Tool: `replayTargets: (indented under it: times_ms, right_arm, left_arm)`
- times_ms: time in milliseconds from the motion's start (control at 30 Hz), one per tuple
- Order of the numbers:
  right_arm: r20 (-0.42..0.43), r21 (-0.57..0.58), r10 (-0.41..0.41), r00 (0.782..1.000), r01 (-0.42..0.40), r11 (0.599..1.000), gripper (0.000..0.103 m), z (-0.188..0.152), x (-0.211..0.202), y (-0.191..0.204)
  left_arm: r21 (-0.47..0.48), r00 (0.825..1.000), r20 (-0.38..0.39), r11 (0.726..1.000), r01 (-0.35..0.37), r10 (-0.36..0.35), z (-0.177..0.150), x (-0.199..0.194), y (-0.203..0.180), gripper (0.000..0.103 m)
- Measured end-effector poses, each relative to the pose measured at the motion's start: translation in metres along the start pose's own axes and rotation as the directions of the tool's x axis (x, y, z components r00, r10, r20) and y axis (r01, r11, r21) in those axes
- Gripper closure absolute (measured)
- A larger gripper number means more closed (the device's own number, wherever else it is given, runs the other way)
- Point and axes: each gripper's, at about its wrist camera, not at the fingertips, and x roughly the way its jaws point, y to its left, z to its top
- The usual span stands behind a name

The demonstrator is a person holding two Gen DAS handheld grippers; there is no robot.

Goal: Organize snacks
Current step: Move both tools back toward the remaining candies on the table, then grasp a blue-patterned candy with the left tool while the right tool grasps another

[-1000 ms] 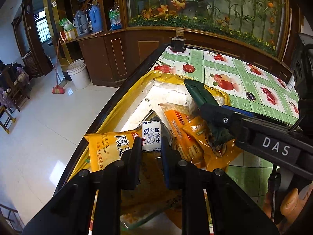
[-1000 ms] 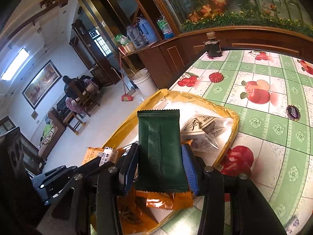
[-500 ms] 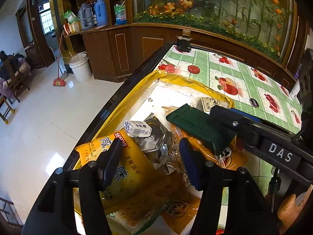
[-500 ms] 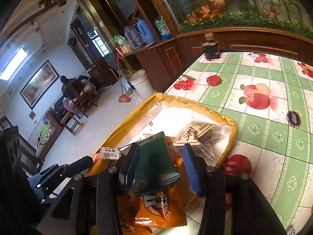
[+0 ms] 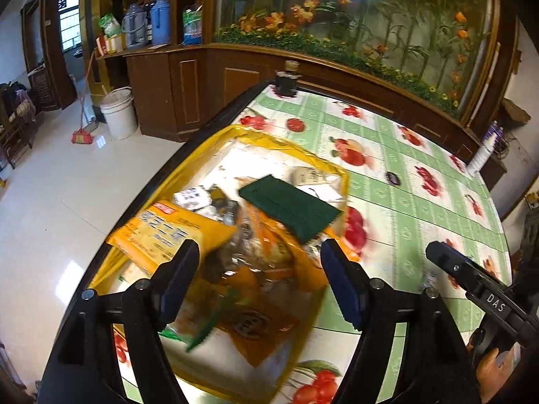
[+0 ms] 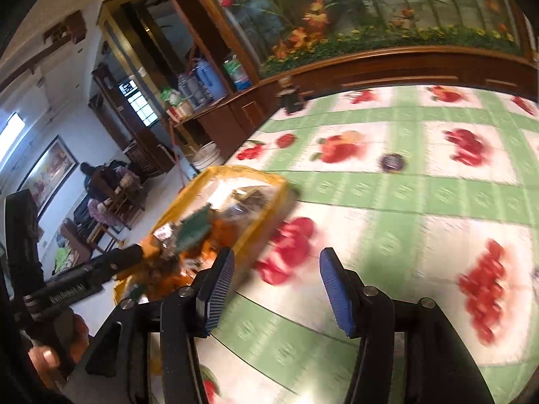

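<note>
Atop yellow bag (image 5: 305, 149), green packet (image 5: 291, 210) now released (both hand-held grippers opening).

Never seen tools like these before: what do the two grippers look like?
Both are black, angular frames with round silver bolts. The left gripper and the right gripper each have two fingers faced with ribbed blue pads. White lettering reading DAS marks the right one's side.

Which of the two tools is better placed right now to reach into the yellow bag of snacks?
Left, probably. The left tool hangs right over the yellow bag, jaws opening and empty, with snack packets between and below them. The right tool, also opening and empty, faces bare tablecloth beside the bag.
</note>
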Motion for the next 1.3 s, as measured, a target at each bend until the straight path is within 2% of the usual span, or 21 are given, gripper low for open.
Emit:
replayTargets:
  times_ms: [200, 400, 633, 867, 1300]
  right_arm:
    - [0.025, 0.072, -0.084, 0.996, 0.083, 0.994, 0.045, -0.027, -0.048, -0.048]
    - [0.028, 0.115, -0.196, 0.980, 0.192, 0.975, 0.041, -0.050, -0.089, -0.090]
    - [0.008, 0.140, -0.282, 0.959, 0.278, 0.950, 0.040, -0.062, -0.107, -0.126]
    - [-0.028, 0.114, -0.335, 0.942, 0.336, 0.935, 0.040, -0.058, -0.100, -0.150]
    - [-0.060, 0.017, -0.367, 0.928, 0.369, 0.929, 0.040, -0.026, -0.068, -0.162]
  left_arm:
    - [0.072, 0.998, -0.032, 0.996, 0.060, -0.058, -0.017, -0.007, -0.044, 0.029]
    - [0.164, 0.993, -0.081, 0.982, 0.097, -0.084, -0.037, 0.001, -0.095, 0.029]
    - [0.247, 0.984, -0.146, 0.959, 0.136, -0.102, -0.055, 0.016, -0.137, 0.029]
    - [0.301, 0.976, -0.193, 0.941, 0.154, -0.098, -0.063, 0.035, -0.159, 0.029]
    - [0.346, 0.972, -0.216, 0.923, 0.169, -0.097, -0.055, 0.067, -0.186, 0.029]
